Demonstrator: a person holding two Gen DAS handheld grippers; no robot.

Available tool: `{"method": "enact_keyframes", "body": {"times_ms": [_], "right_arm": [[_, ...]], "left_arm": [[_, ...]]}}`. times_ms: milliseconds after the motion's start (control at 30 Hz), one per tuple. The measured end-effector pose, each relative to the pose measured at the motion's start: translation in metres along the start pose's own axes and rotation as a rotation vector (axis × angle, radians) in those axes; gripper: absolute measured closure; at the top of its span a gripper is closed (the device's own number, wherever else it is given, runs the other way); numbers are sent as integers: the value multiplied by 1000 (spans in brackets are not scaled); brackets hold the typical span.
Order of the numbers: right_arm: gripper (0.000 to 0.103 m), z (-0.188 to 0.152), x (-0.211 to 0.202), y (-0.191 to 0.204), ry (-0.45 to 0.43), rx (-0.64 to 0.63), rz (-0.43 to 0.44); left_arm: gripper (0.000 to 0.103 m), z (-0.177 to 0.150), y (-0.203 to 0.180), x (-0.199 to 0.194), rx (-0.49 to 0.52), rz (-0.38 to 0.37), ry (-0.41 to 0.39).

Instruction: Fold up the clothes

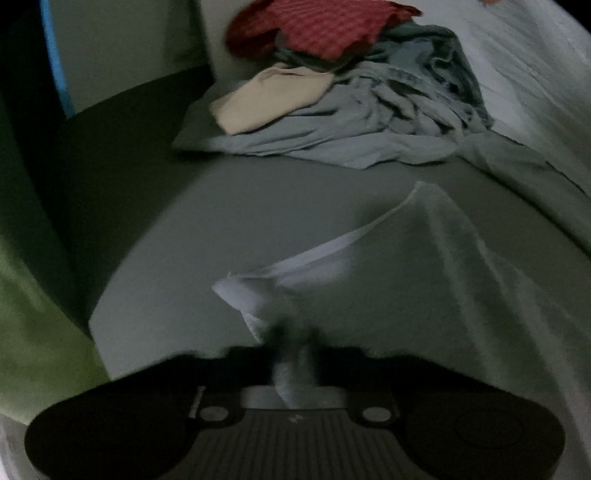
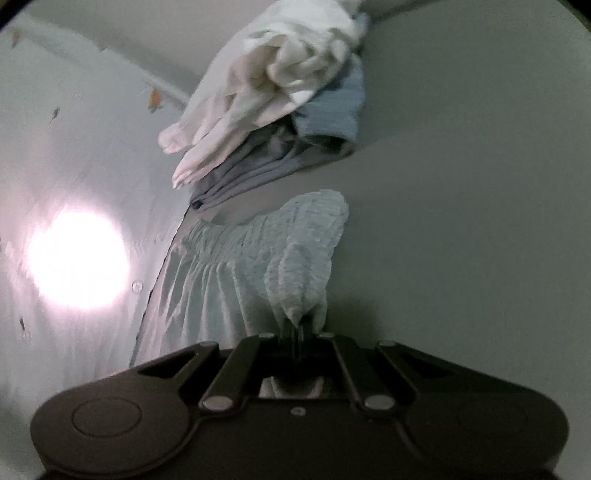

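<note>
I hold one pale garment between both grippers over a grey-green bed sheet. In the left wrist view my left gripper (image 1: 293, 341) is shut on a bunched corner of the pale garment (image 1: 424, 280), which drapes away to the right. In the right wrist view my right gripper (image 2: 297, 328) is shut on the gathered, ribbed waistband of the same pale garment (image 2: 273, 251), which hangs down to the left. A pile of unfolded clothes lies ahead of the left gripper: a red knit (image 1: 321, 27), a beige piece (image 1: 269, 98) and a blue-grey garment (image 1: 369, 122).
A stack of folded clothes lies ahead of the right gripper: a white piece (image 2: 280, 70) on a blue one (image 2: 332, 110) and grey ones (image 2: 240, 177). A pale printed sheet (image 2: 74, 166) with a bright light spot lies to the left. The bed edge (image 1: 103, 229) drops off left.
</note>
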State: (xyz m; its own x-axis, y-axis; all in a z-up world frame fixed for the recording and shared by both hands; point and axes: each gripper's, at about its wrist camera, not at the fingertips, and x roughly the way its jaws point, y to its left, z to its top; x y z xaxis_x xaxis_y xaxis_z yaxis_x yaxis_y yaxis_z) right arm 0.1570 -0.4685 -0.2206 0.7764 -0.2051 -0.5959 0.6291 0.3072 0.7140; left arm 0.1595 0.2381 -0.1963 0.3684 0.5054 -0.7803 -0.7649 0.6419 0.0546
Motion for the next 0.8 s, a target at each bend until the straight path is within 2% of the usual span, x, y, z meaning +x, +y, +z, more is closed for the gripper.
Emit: {"method": "enact_keyframes", "body": {"times_ms": [167,267,367,467,533,667,733,800], "right_arm": [[101,13,-4,14,34,35,-33],[102,31,-24,20,-10,69,57],[102,52,-46,26,-56,110,140],[102,65,-60,36,-68,37,160],[102,66,-62,38,-68,-17,136],[102,61,-61,17,-48,89,118],[102,61,-63,11,-40,107,95],[102,62,-70,12,-43,99,109]], "left_arm": [[103,12,9,-10,-102,9,-24],[103,26,17,-30,-145,32,-96],[103,40,15,-57,-153,13,-171],[103,49,6,-78,-130,-26,-228],[103,55,0,-88,-117,-44,-254],[103,56,2,-88,-135,-45,-244],[103,55,10,-83,-178,-48,-215],[103,59,22,-90,-247,-75,-212]]}}
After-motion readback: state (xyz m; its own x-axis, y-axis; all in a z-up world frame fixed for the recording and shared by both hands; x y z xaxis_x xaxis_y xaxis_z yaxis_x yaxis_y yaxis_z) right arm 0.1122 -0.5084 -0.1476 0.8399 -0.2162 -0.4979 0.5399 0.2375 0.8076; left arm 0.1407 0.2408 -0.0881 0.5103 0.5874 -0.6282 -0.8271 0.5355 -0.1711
